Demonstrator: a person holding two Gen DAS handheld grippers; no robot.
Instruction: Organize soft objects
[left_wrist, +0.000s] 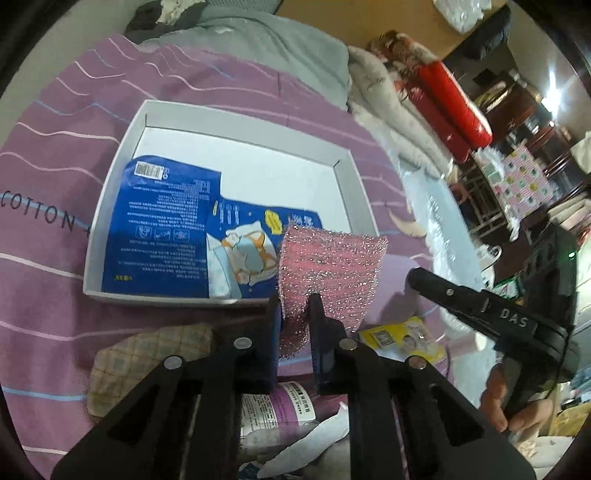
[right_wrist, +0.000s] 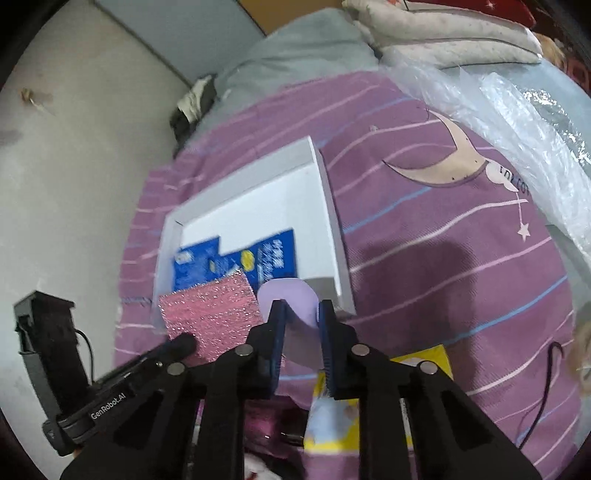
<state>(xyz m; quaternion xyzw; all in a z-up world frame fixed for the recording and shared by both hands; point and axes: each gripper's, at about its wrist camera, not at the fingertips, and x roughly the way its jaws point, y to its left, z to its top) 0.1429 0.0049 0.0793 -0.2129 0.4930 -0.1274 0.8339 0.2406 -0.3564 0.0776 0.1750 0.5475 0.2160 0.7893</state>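
My left gripper (left_wrist: 295, 306) is shut on a pink glittery sponge (left_wrist: 328, 277) and holds it above the near right corner of a white shallow box (left_wrist: 236, 122). A blue package (left_wrist: 173, 229) lies flat in the box. My right gripper (right_wrist: 300, 310) is shut on a light purple soft pad (right_wrist: 291, 295), just before the box's near corner (right_wrist: 332, 236). The sponge (right_wrist: 218, 314) and the blue package (right_wrist: 236, 262) show in the right wrist view too, with the left gripper (right_wrist: 184, 341) at lower left. The right gripper shows in the left wrist view (left_wrist: 417, 277).
The box sits on a purple striped bedsheet (left_wrist: 55, 177). A checked beige pouch (left_wrist: 147, 362), a yellow packet (left_wrist: 402, 339) and a purple-white packet (left_wrist: 280, 410) lie near me. Clear plastic wrap (right_wrist: 517, 122), folded quilts (left_wrist: 388, 103) and a grey blanket (left_wrist: 266, 48) border the bed.
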